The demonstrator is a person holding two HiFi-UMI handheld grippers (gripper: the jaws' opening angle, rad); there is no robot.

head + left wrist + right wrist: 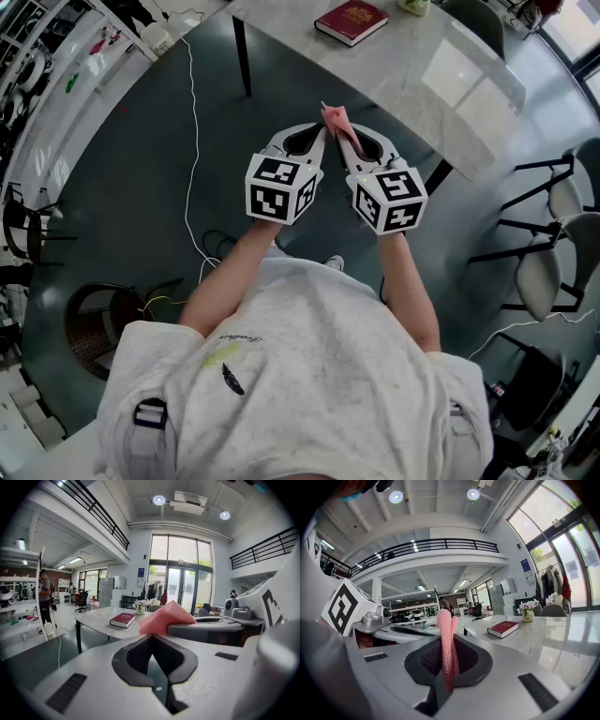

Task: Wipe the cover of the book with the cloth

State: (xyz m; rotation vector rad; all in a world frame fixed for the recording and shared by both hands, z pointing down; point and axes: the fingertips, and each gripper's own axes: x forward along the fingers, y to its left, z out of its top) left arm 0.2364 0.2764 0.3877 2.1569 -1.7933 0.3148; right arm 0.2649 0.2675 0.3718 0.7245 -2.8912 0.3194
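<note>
My right tool (344,139) grips the cloth (335,118); left tool (319,141) clenched, empty. The book (352,21) lies on the desk (441,84).

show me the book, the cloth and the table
book (352,21), head view, middle of its red cover
cloth (443,639), right gripper view, middle of the pink fold
table (412,66), head view, bare part of its top

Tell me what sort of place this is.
Probably a large open-plan office or workshop hall: a railed mezzanine runs above, tall glass doors fill one wall, and a long table stands on open floor.
</note>
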